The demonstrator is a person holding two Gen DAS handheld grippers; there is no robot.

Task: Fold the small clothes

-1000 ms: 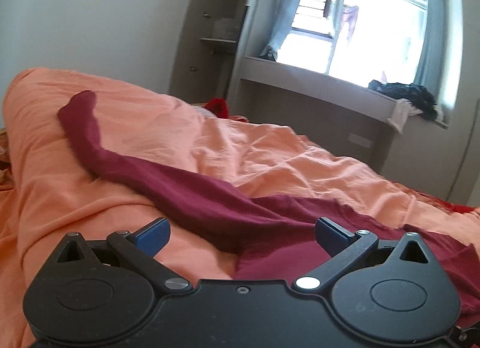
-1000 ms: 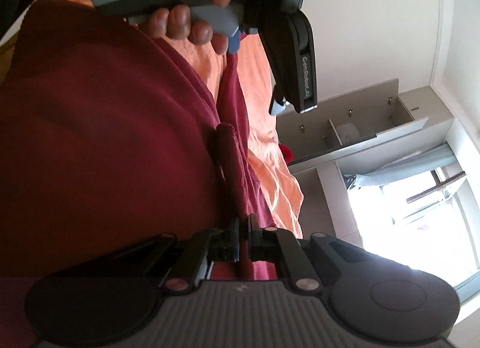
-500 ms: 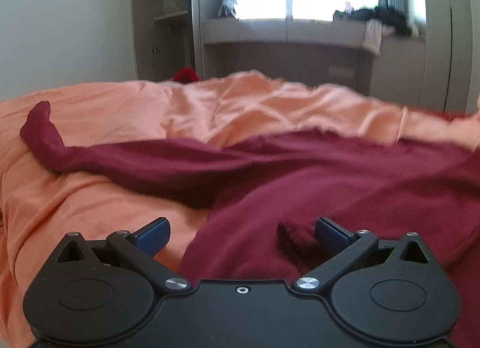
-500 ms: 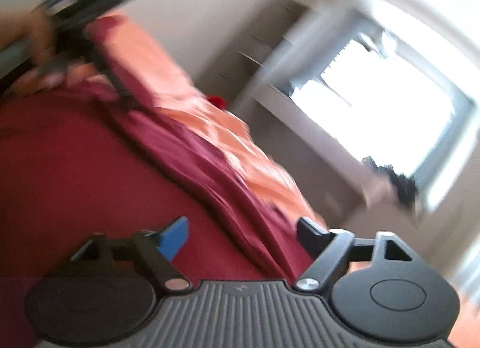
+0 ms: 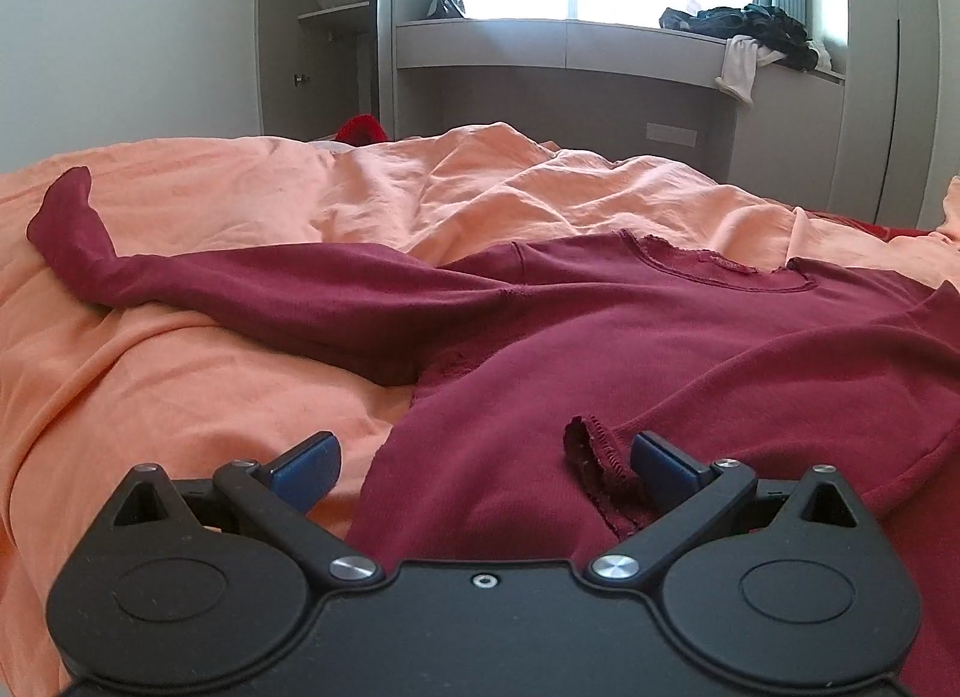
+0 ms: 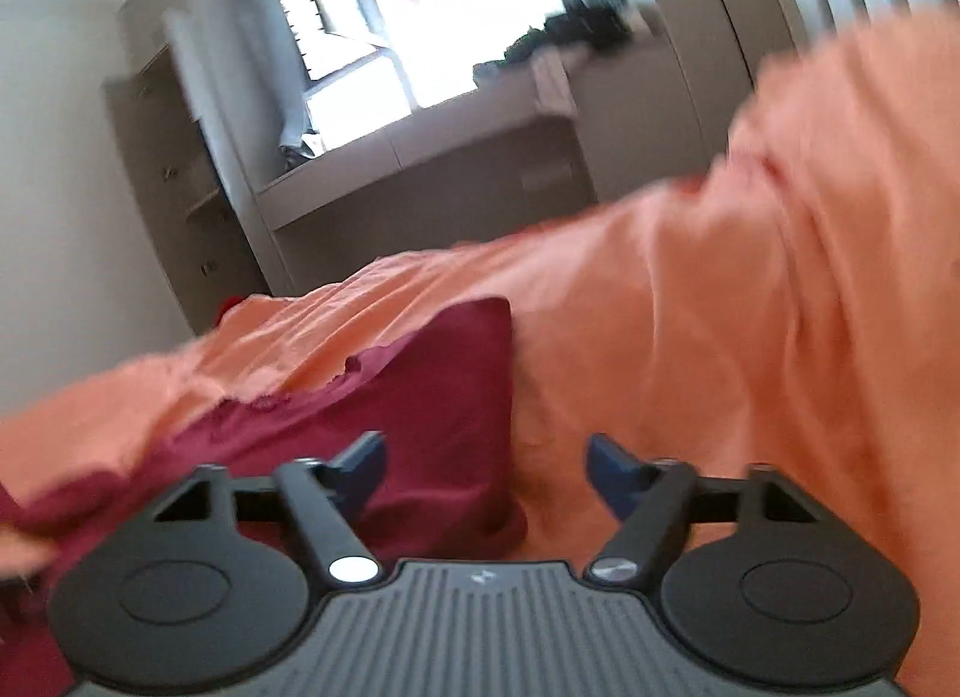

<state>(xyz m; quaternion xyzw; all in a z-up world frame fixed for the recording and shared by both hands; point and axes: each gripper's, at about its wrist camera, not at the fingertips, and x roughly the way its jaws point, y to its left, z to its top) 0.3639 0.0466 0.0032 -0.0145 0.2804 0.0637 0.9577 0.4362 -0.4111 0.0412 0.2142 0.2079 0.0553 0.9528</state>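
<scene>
Left wrist view, read from left to right: one long sleeve (image 5: 198,277) of the maroon sweater (image 5: 630,337) runs out to the far left across the orange bedspread (image 5: 180,397), its cuff turned up at the end; the body of the sweater lies spread flat toward the right, neckline (image 5: 720,268) on the far side, so the long axis of the garment runs across the view, not away from it. The left gripper (image 5: 480,460) is spread wide with nothing between its fingers; the sweater's near edge lies directly under and ahead of it, and a small frayed flap of hem (image 5: 591,457) stands up just beside the right-hand finger (image 5: 666,466). Judged from this, the left gripper is the nearer one to a graspable edge. Right wrist view: the right gripper (image 6: 483,466) is likewise spread wide and empty; a squared corner of the sweater (image 6: 444,397) lies ahead and to its left, one finger over the cloth, the other over bare bedspread. This view is motion-blurred, so seams and edges there are hard to make out. The second sleeve is not clearly identifiable in either view, and the sweater's right side is cut off by the frame edge.
</scene>
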